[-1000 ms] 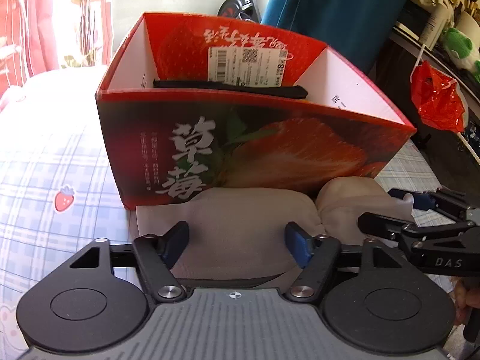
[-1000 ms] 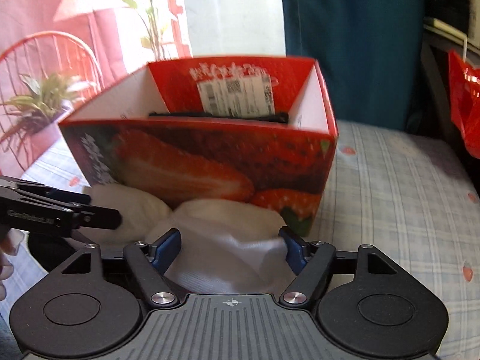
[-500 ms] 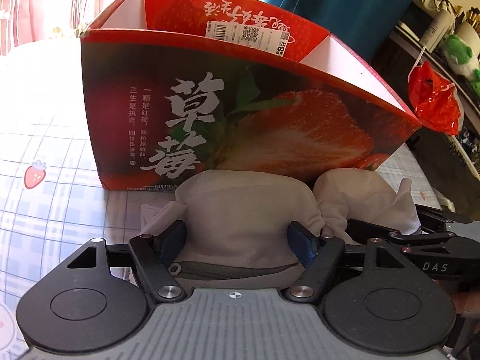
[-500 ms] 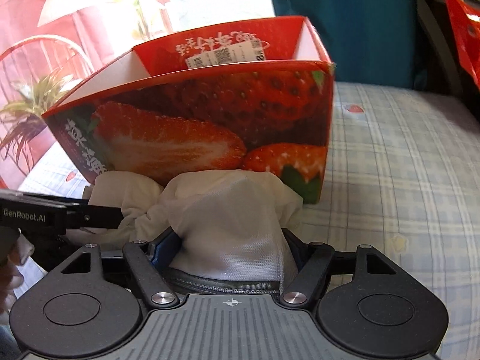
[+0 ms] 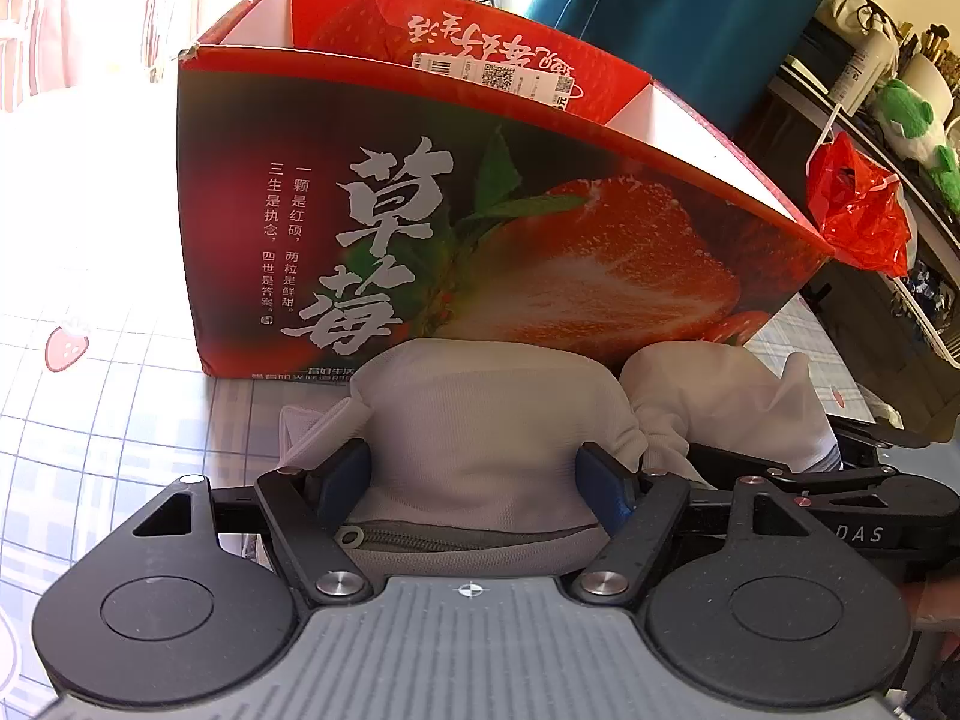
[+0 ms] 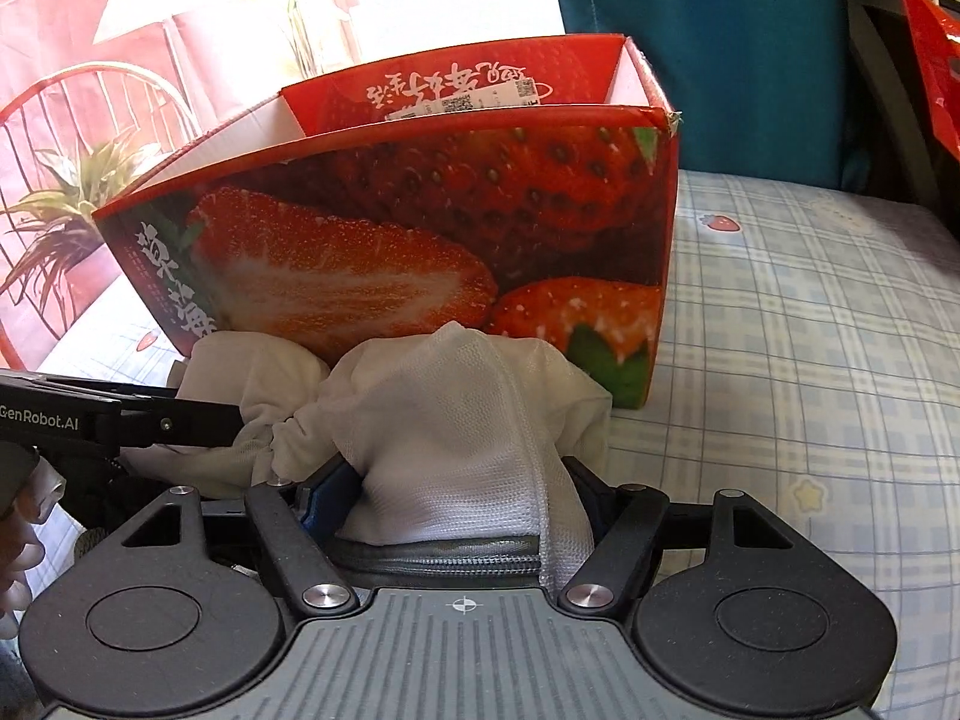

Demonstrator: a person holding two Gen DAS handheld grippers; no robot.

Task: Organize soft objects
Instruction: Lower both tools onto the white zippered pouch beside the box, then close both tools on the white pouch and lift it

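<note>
Left wrist view: left gripper (image 5: 477, 474) and right gripper (image 6: 462, 486) each clamp one end of a white mesh pouch (image 5: 486, 420) (zipper nearest the jaws), likely to lift it level into the strawberry box (image 5: 480, 228) just ahead.

Both wrist cameras sit low over the bed (image 6: 810, 312), close to the strawberry box (image 5: 540, 228), facing its near wall from opposite ends.

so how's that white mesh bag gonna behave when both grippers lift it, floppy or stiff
Probably floppy: the white mesh bag bunches and puckers where the right gripper and left gripper pinch it. The middle stretch between the grips will likely sag. It looks light for its bulk, thin see-through weave, though its contents are hidden. It should clear the strawberry box only if raised well above the rim.
</note>
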